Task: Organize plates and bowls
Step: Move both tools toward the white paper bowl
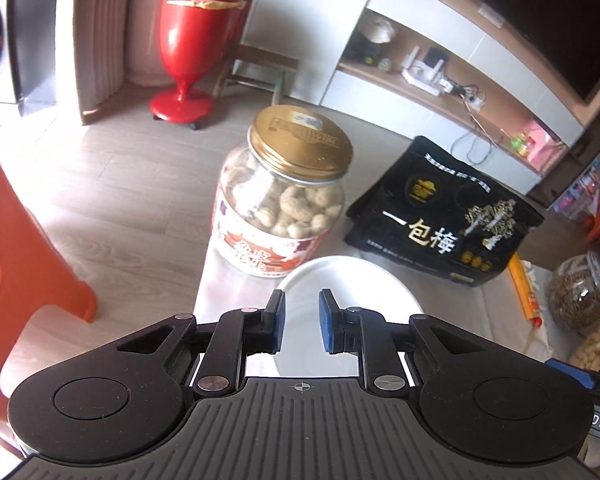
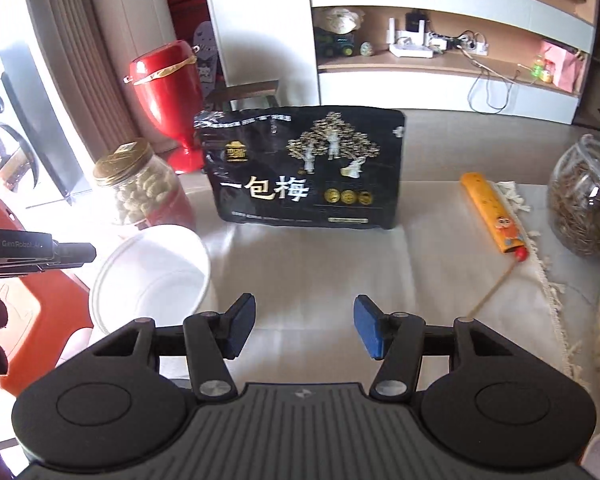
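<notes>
A white bowl [image 2: 152, 272] sits at the left edge of the bench [image 2: 340, 272], just in front of the peanut jar [image 2: 140, 184] and near the black snack bag [image 2: 304, 168]. It looks hard, smooth and shiny, so it may slip, and it would likely break if dropped. It is probably not very heavy. The best place to hold is the thin rim, with one pad inside and one outside.

The left tongs [image 1: 302, 326] hang over the bowl [image 1: 352, 312], a little apart, holding nothing. The right tongs [image 2: 304, 328] are wide apart over bare cloth, holding nothing too.
</notes>
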